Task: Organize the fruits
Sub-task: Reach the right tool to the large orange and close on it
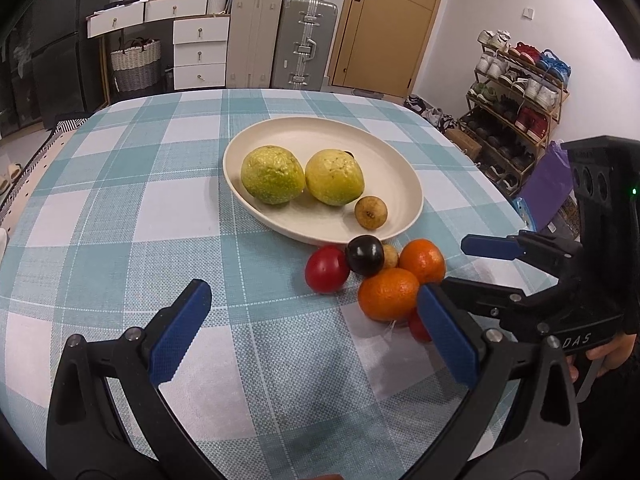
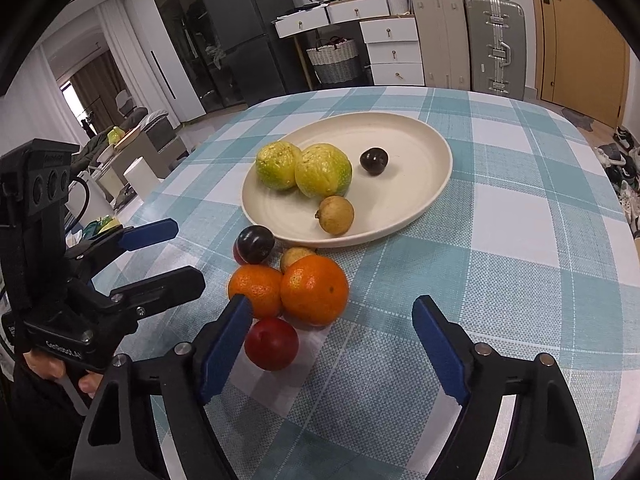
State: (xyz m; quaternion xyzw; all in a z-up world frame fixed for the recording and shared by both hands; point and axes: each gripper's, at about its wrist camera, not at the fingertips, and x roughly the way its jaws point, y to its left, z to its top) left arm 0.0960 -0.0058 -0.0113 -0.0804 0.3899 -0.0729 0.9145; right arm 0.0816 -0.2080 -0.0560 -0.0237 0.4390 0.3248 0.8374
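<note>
A cream plate (image 1: 400, 168) (image 2: 420, 148) holds two yellow-green guavas (image 1: 272, 174) (image 2: 324, 176), a small brown fruit (image 1: 370, 212) (image 2: 335, 215) and a dark plum (image 2: 373, 161). In front of it on the cloth lie two oranges (image 1: 387, 294) (image 2: 315, 290), a dark plum (image 1: 364, 255) (image 2: 255, 245), red plums (image 1: 326, 269) (image 2: 271, 343) and another small brown fruit (image 1: 390, 256) (image 2: 294, 258). My left gripper (image 1: 316, 334) is open and empty, left of the pile. My right gripper (image 2: 340, 344) is open and empty just before the oranges; it also shows in the left wrist view (image 1: 460, 268).
The table carries a teal-and-white checked cloth (image 1: 160, 200) (image 2: 520, 220). Behind it stand white drawers (image 1: 198, 54), suitcases (image 1: 304, 44), a door (image 1: 388, 24) and a shoe rack (image 1: 516, 108). My left gripper shows at the left of the right wrist view (image 2: 176, 252).
</note>
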